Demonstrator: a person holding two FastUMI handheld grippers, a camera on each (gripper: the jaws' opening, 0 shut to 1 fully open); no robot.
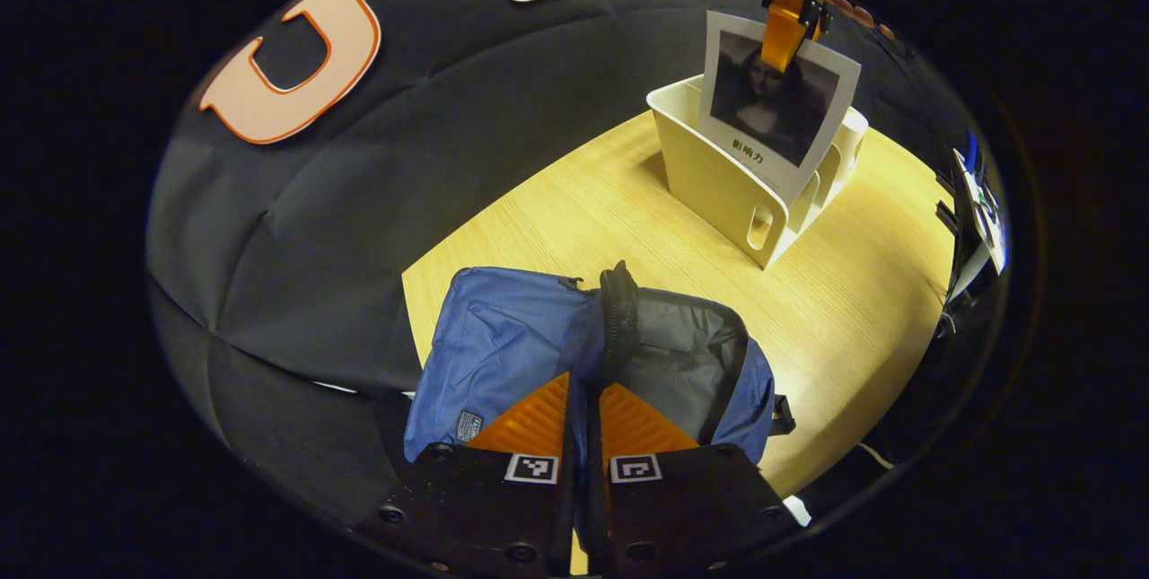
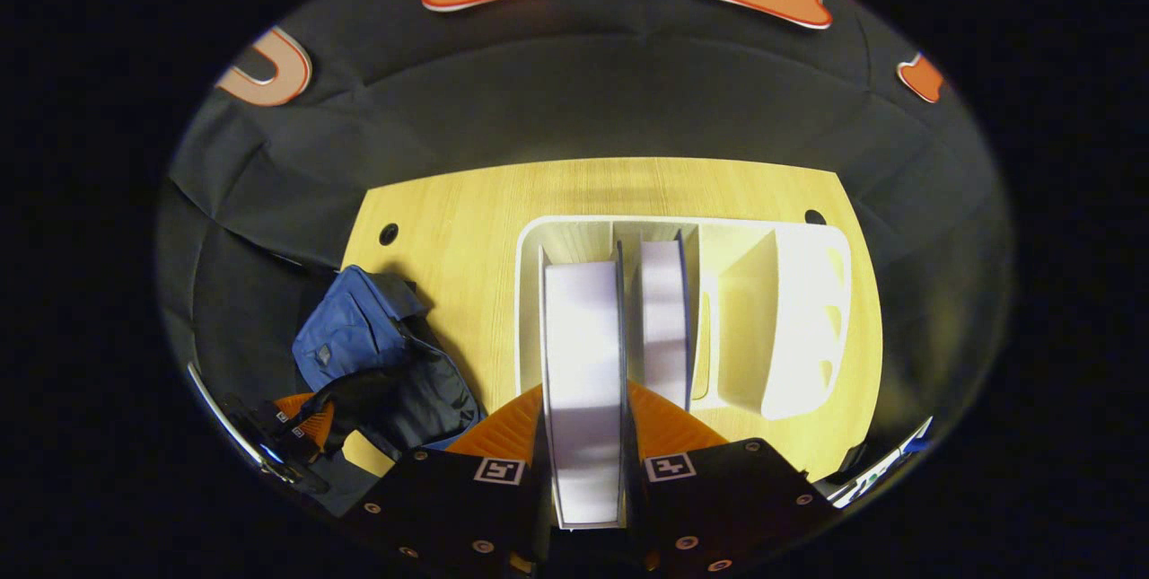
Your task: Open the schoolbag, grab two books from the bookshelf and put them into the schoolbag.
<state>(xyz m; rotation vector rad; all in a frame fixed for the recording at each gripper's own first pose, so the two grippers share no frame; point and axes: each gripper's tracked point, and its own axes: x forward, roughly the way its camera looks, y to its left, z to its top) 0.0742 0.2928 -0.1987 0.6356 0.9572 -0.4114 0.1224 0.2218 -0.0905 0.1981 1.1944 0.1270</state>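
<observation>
The book (image 2: 582, 381) is pinched at its top edge by the right gripper (image 2: 583, 431), partway out of the white rack (image 2: 808, 310). A tilt could snag it on the divider or let it slip. One book stays racked. The blue schoolbag (image 1: 503, 346) sits unzipped on the table (image 1: 556, 211); the left gripper (image 1: 583, 417), fingers nearly together, seems to hold its rim.

Left view hugs the schoolbag (image 1: 503, 355); right overlooks the bookshelf (image 2: 790, 310); both share the table (image 1: 862, 292).

Open blue schoolbag (image 1: 503, 346) (fingers (image 1: 539, 422) clamped on its rim) on wooden table (image 1: 835, 310).
</observation>
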